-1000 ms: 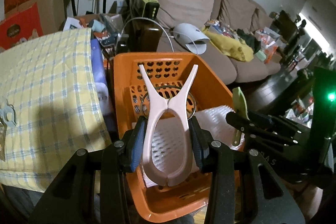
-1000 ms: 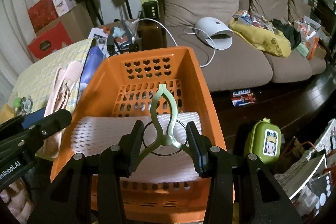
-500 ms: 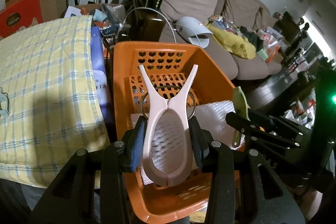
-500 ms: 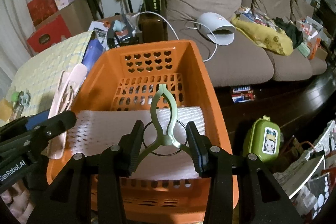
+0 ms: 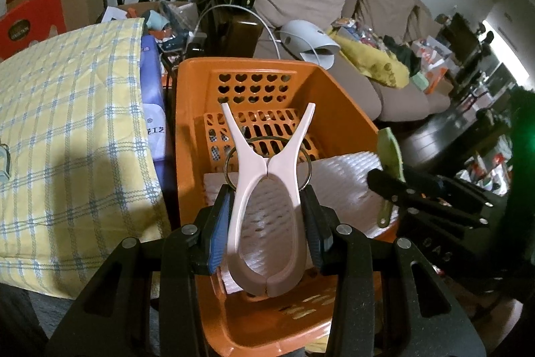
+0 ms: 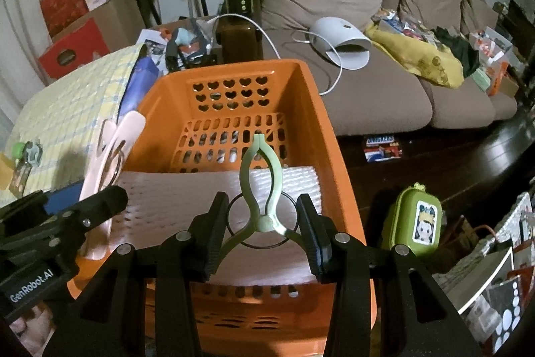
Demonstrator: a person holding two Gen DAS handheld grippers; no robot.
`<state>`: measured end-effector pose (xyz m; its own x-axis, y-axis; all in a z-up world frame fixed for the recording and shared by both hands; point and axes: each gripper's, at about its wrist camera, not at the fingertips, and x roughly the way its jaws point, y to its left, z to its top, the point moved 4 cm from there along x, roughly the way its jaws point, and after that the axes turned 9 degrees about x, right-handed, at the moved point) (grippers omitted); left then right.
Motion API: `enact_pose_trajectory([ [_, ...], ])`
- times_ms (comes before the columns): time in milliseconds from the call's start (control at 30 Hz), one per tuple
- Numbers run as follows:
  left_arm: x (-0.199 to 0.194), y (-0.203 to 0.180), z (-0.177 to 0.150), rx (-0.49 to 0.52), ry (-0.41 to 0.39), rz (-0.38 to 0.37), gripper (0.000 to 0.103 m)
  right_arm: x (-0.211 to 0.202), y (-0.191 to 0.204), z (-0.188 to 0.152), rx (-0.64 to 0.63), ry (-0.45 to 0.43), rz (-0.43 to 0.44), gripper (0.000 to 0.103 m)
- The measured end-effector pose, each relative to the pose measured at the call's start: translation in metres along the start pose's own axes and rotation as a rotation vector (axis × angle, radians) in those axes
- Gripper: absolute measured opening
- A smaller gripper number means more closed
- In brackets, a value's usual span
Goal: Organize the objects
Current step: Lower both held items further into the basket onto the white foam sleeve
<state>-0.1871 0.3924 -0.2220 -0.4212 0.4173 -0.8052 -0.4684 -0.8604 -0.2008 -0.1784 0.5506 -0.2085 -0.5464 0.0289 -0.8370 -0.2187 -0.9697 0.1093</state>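
Two plastic clothes pegs, both over the orange perforated plastic basket [image 6: 334, 136]: large pale pink peg [image 5: 267, 189] pinched in the left gripper [image 5: 267, 216], handles pointing away; smaller pale green peg [image 6: 262, 186] pinched by its handles in the right gripper [image 6: 262, 230]. One white foam sheet [image 6: 187, 189] inside the basket. One yellow checked cloth [image 5: 67, 129] just left of it

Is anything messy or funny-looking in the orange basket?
Nothing looks broken or spilled. The orange basket holds just a white foam sheet lying flat on its floor. The pink clip and green clip are not in it yet; each is pinched in a gripper's jaws above the basket.
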Motion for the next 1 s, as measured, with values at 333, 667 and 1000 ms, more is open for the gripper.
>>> enact_pose_trajectory([
  [333, 0.006, -0.001, 0.0, 0.005, 0.012, 0.012, 0.038, 0.001, 0.0, 0.001, -0.006, 0.001, -0.011, 0.043],
  [667, 0.01, -0.005, -0.002, 0.007, 0.022, 0.0, 0.038, 0.002, 0.001, -0.001, -0.011, 0.009, -0.02, 0.043],
  [1000, 0.018, -0.006, -0.008, 0.01, 0.05, -0.017, 0.038, 0.01, 0.003, -0.006, -0.042, 0.046, -0.021, 0.043],
])
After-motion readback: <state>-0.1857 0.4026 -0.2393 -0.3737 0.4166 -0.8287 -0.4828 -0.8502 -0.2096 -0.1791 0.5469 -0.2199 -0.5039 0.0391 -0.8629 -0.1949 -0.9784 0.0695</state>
